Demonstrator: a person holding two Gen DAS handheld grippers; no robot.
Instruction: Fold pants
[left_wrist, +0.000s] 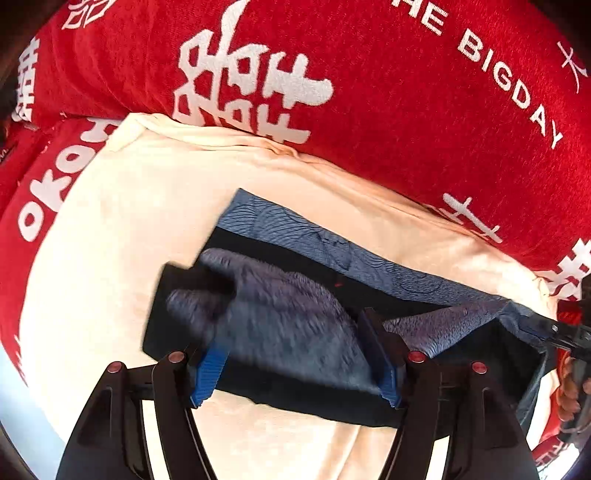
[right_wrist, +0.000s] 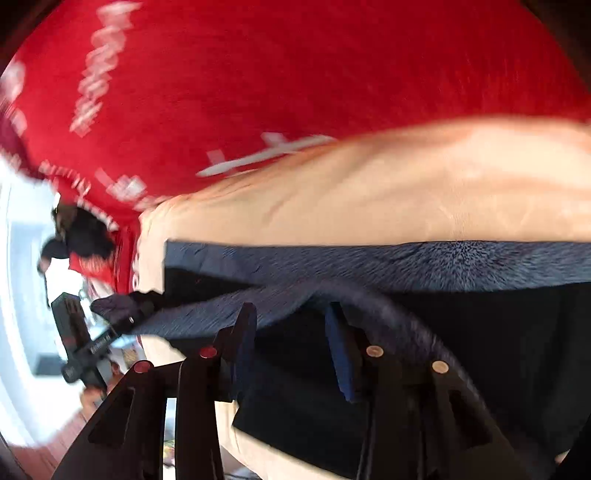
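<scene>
The pants are dark with a blue-grey fleece lining and a black waistband, lying on a cream sheet. My left gripper has its blue-padded fingers wide apart around a raised fold of the fleece, not pinching it. My right gripper stands open over the pants, a fold of cloth passing between its fingers. The right gripper also shows at the right edge of the left wrist view, on the pants' corner. The left gripper shows at the left of the right wrist view. The right view is motion-blurred.
A red blanket with white characters and lettering lies bunched behind the cream sheet, also in the right wrist view. A bright room with dark objects shows at the far left of the right wrist view.
</scene>
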